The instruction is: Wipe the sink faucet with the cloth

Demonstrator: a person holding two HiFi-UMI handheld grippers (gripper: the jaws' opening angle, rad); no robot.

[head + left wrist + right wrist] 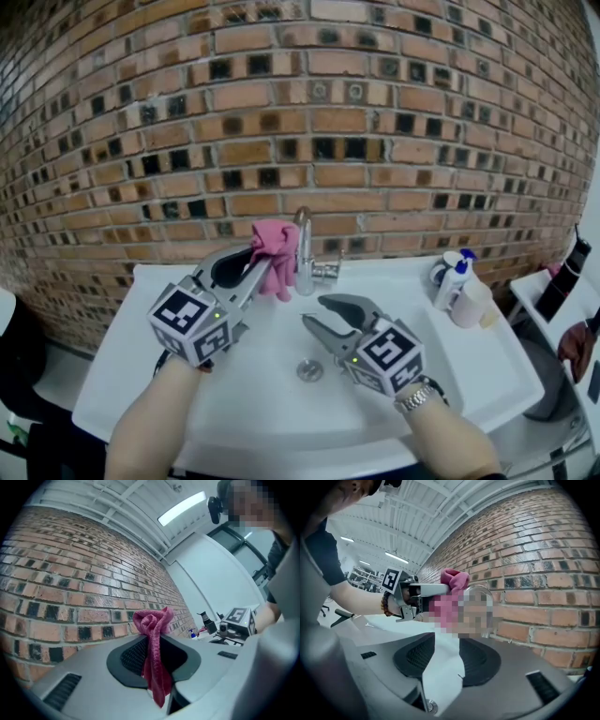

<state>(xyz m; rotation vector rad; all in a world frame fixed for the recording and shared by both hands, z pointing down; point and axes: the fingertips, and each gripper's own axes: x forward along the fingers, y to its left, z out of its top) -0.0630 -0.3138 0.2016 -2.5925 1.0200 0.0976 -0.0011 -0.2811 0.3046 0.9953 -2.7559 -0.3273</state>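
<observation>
A pink cloth (275,249) hangs bunched from my left gripper (258,262), which is shut on it just left of the chrome faucet (305,251). The cloth is near the faucet's neck; I cannot tell whether they touch. In the left gripper view the cloth (154,644) is pinched between the dark pads and droops below them. My right gripper (314,309) is open over the white sink (450,367), in front of the faucet, holding nothing. The right gripper view shows its jaws wide apart (445,651), with the faucet (483,591) and the cloth (455,578) ahead.
A brick wall (309,122) stands close behind the sink. The drain (309,370) lies in the basin below my right gripper. Soap bottles (456,279) stand at the sink's back right corner. A dark object (564,272) sits on a ledge further right.
</observation>
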